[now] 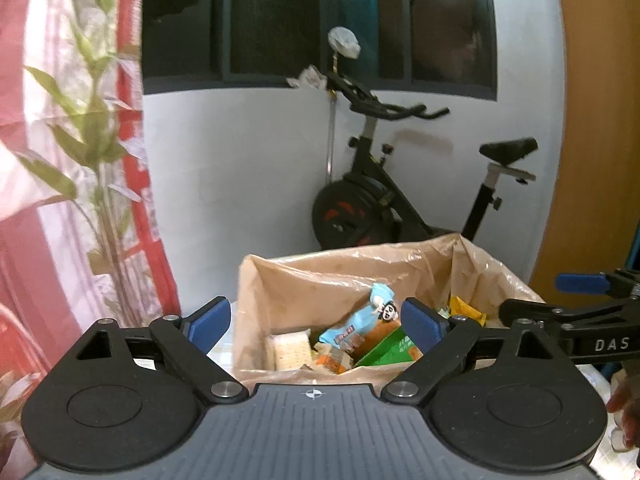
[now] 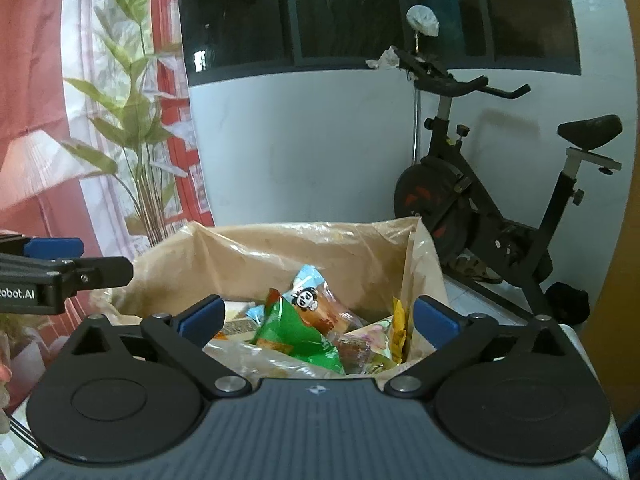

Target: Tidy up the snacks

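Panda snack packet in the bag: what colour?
Light blue panda snack packet, orange lower down; the left wrist view shows it best.

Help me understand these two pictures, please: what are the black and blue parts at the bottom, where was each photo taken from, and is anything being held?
Each picture comes from a camera mounted on a hand-held gripper, looking forward along its two blue-padded fingers. One view shows the left gripper, the other the right gripper; a person carries one in each hand. Each gripper also shows at the edge of the other's picture. Both stand open and hold nothing. In front of them is an open box lined with a brownish plastic bag, with snacks inside: a light blue packet with a panda face, a green packet, a yellow packet and pale crackers. Behind stand an exercise bike and a plant.
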Motion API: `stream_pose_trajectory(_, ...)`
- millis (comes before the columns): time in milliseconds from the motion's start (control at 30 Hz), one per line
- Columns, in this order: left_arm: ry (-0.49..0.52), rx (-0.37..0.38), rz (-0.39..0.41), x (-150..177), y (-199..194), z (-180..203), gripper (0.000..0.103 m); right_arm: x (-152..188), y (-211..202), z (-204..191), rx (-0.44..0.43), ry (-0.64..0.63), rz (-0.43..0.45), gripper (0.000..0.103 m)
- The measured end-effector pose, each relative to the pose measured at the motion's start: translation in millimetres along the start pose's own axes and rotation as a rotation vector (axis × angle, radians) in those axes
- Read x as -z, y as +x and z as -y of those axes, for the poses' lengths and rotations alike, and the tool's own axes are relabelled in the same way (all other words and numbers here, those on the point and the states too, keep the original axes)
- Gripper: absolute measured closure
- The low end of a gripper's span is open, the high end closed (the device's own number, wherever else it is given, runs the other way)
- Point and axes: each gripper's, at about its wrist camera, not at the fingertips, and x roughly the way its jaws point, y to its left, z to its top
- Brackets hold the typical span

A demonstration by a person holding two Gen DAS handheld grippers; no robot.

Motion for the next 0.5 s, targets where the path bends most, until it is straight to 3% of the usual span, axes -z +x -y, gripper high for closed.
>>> stream_pose_trajectory(233, -0.057, 0.005, 0.053, 6, -43, 1, 0.009, -2, -41, -13, 0.036, 0.011, 0.041, 0.0)
stream_pose_trajectory(500, -0.057, -0.038, 0.046, 19, -72, 8, 0.009, 7, -77, -24, 0.036, 0.036, 0.059, 0.0)
